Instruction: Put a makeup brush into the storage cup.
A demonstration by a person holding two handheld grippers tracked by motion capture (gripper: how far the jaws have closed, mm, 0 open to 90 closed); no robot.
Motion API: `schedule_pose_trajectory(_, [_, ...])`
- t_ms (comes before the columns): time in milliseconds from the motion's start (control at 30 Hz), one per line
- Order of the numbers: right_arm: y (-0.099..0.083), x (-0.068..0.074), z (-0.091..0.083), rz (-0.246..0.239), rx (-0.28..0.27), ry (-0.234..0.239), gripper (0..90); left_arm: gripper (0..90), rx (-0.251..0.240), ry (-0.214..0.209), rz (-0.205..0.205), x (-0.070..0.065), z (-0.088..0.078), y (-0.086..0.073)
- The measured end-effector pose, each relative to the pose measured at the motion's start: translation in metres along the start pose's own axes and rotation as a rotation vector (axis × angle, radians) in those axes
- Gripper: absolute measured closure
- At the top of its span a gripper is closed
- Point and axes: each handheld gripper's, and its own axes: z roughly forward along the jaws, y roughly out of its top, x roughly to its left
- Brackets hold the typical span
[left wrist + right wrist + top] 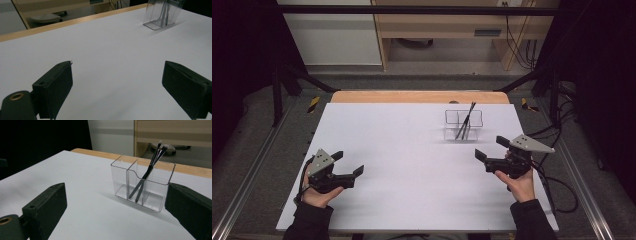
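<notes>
A clear plastic holder point(463, 125) point(142, 182) point(162, 15) with compartments stands at the back right of the white table point(412, 165). Two black makeup brushes point(466, 120) point(147, 176) lean inside it, bristles up. My right gripper point(492, 148) point(117, 215) is held low near the table's right edge, a short way in front of the holder, jaws open with nothing between them. At the table's front left, my left gripper point(349, 163) point(117, 87) is also open and empty, pointing across the bare surface toward the holder.
The table has a wooden strip point(419, 96) along its far edge. Beyond it stand a wooden desk point(447, 25) and hanging cables point(519, 45). Dark frame posts point(277, 85) flank the table, and cables point(557, 185) trail on the floor at the right.
</notes>
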Motion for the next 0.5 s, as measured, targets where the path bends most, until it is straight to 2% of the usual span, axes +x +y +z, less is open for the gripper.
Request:
schedule_pose_trajectory(333, [-0.02, -0.002, -0.016, 0.001, -0.023, 0.013, 2.5, 8.2, 0.001, -0.004, -0.001, -0.002, 0.0, -0.001])
schedule_pose_trajectory(500, [-0.029, -0.004, -0.022, -0.001, -0.014, -0.001, 2.0, 7.9, -0.005, -0.001, -0.01, -0.002, 0.0, -0.002])
